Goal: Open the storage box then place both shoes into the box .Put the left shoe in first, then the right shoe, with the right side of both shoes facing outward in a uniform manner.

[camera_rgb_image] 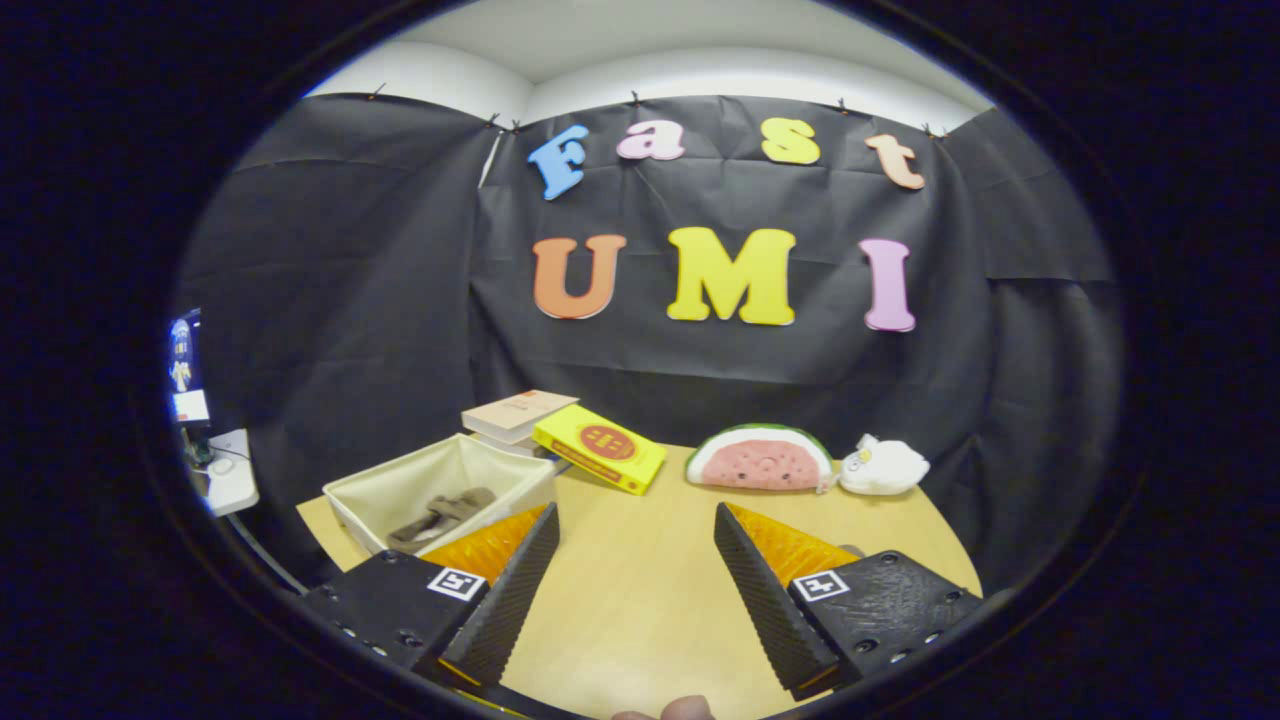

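Observation:
My gripper [635, 525] is open above the wooden table [640, 590], with bare tabletop between its two fingers. To the left of the left finger stands a beige fabric storage box [365, 497] with no lid on it. A brownish shoe [440, 515] lies inside it on the bottom. The left finger hides the box's near right corner.
Behind the box lies a stack of books [515, 415] with a yellow book [600, 448] leaning off it. A watermelon-slice plush [760, 462] and a small white plush [882, 466] sit at the table's far edge, against the black cloth wall. A fingertip [685, 710] shows below the fingers.

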`<control>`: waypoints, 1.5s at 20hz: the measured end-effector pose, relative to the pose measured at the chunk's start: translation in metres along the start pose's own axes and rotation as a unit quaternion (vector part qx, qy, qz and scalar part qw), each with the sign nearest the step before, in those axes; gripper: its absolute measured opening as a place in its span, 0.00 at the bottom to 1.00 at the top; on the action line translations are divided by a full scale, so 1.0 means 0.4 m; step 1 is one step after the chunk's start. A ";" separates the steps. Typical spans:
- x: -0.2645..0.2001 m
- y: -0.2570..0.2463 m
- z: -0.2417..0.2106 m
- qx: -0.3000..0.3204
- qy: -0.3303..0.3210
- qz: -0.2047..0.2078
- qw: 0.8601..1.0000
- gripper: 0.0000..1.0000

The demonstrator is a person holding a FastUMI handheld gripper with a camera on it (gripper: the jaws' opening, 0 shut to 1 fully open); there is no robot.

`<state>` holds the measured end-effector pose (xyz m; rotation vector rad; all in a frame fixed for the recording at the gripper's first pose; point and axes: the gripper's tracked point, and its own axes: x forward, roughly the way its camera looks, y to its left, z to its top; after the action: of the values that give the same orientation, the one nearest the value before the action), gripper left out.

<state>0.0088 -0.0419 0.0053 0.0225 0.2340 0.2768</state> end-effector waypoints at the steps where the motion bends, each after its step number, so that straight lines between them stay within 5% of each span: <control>1: -0.006 -0.070 -0.014 0.003 0.002 -0.020 1.000 0.95; 11: 0.022 -0.488 -0.232 0.027 0.096 -0.110 0.989 0.96; 25: 0.217 -0.610 -0.492 0.078 0.235 -0.127 0.961 0.95; 27: 0.233 -0.609 -0.516 0.090 0.246 -0.126 0.957 0.88; 30: 0.237 -0.592 -0.552 0.113 0.264 -0.115 0.951 0.55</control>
<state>0.1096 -0.2461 -0.2437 0.1486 0.7955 0.0153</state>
